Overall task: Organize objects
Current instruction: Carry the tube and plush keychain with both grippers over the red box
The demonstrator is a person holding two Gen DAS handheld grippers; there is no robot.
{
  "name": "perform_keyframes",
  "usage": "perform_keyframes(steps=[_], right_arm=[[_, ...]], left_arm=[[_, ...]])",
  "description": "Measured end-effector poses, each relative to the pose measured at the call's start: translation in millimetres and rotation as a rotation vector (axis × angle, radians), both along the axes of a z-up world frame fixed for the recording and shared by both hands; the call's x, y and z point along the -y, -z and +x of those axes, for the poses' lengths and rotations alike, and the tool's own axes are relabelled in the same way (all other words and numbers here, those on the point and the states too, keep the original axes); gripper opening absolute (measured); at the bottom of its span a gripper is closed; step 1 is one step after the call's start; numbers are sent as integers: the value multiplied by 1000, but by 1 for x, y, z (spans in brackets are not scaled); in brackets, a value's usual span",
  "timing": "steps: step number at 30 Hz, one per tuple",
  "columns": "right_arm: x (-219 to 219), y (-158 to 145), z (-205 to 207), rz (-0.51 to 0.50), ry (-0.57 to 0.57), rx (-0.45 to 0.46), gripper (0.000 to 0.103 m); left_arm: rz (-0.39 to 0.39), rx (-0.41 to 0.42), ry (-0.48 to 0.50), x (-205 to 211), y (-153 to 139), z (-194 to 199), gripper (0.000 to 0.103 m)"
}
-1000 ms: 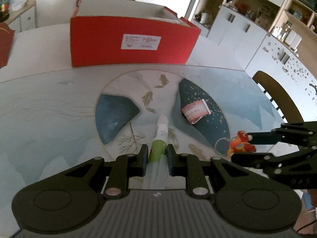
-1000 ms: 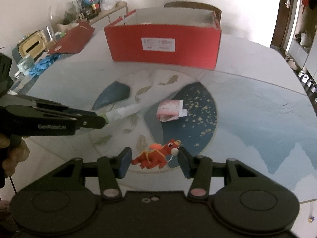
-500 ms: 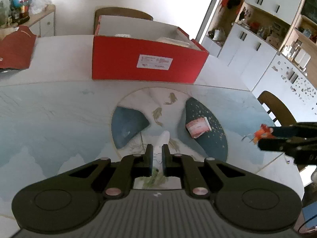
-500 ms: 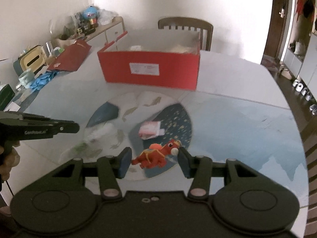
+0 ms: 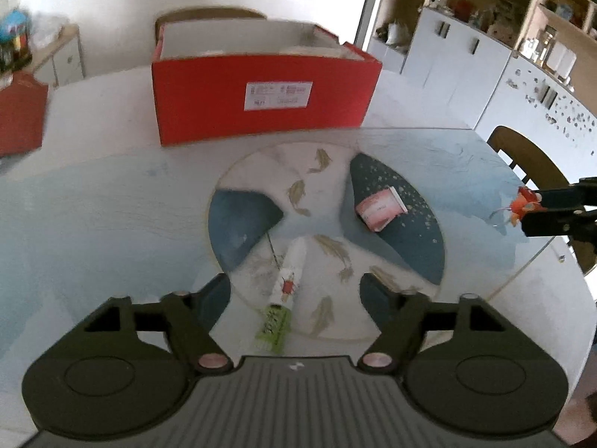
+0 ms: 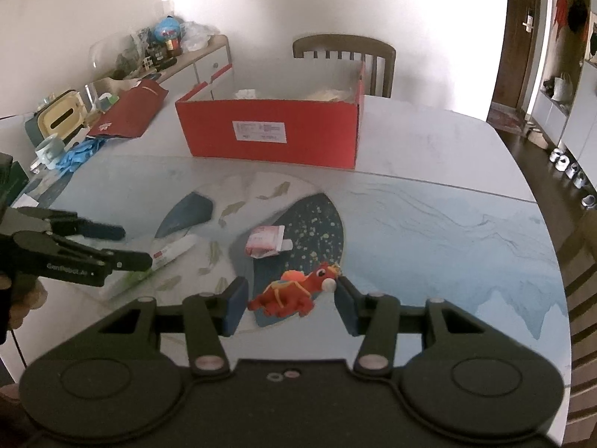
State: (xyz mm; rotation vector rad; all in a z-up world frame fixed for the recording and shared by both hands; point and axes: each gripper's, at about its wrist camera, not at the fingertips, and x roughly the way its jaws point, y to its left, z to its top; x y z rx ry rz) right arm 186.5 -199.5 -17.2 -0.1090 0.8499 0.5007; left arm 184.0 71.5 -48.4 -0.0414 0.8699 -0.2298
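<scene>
Once the left gripper [image 5: 294, 291] had just spread its jaws, the tube [image 5: 285, 291] lay loose on the table [image 5: 112, 201] between them, apparently dropped short of the red box [image 5: 261, 100]. At right, the right gripper [image 6: 291, 304] was clamped on the toy horse [image 6: 294, 295].
</scene>
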Motion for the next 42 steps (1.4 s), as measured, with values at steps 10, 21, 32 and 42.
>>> perform_keyframes(steps=[10,21,32,42], right_arm=[[15,3,-7,-5,23,-19,50],[21,3,-11,-5,23,-16,50],[12,-1,-1,-24,-6,-8,50],[-20,-20,50,-25,-49,8,50]], left_arm=[[163,-46,117,19,32,8,66],[201,-43,84,25,34,6,16],[110,-42,21,13,15,9,16],[42,-3,40,-2,-14,43,16]])
